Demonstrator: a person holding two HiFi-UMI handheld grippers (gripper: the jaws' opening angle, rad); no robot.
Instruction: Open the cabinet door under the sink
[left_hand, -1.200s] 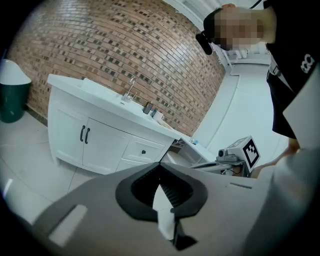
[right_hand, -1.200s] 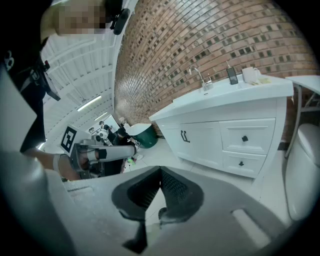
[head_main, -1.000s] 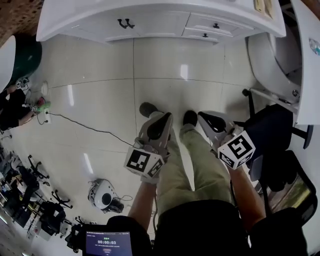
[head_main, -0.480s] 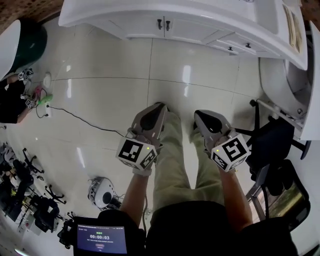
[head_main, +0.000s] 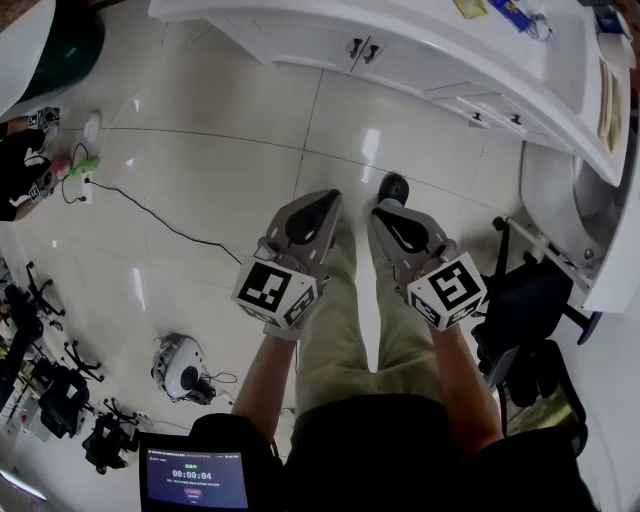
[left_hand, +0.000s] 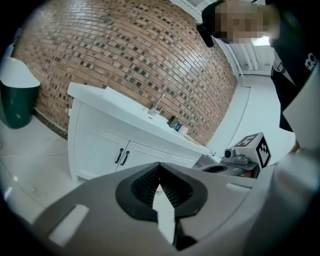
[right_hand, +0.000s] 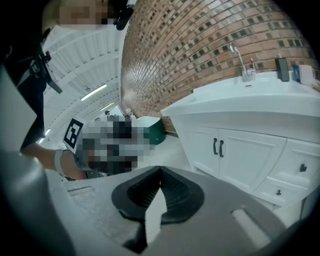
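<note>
The white sink cabinet (head_main: 300, 40) stands at the top of the head view, its two doors closed, with a pair of black handles (head_main: 360, 48) side by side at the seam. The left gripper view shows those handles (left_hand: 122, 157) below the faucet (left_hand: 159, 104); the right gripper view shows the handles (right_hand: 218, 147) too. My left gripper (head_main: 328, 196) and right gripper (head_main: 383, 208) hang side by side over the tiled floor, well short of the cabinet, pointing at it. Both are shut with nothing between their jaws.
Small drawers (head_main: 495, 115) sit right of the doors. A black office chair (head_main: 530, 300) stands close on my right. A green bin (head_main: 55, 45), a cable with power strip (head_main: 85, 185) and a round floor device (head_main: 180, 368) lie to the left. My legs are below the grippers.
Both grippers have moved forward toward the cabinet, staying shut. The cabinet handles have shifted right in the head view as I stepped closer.
</note>
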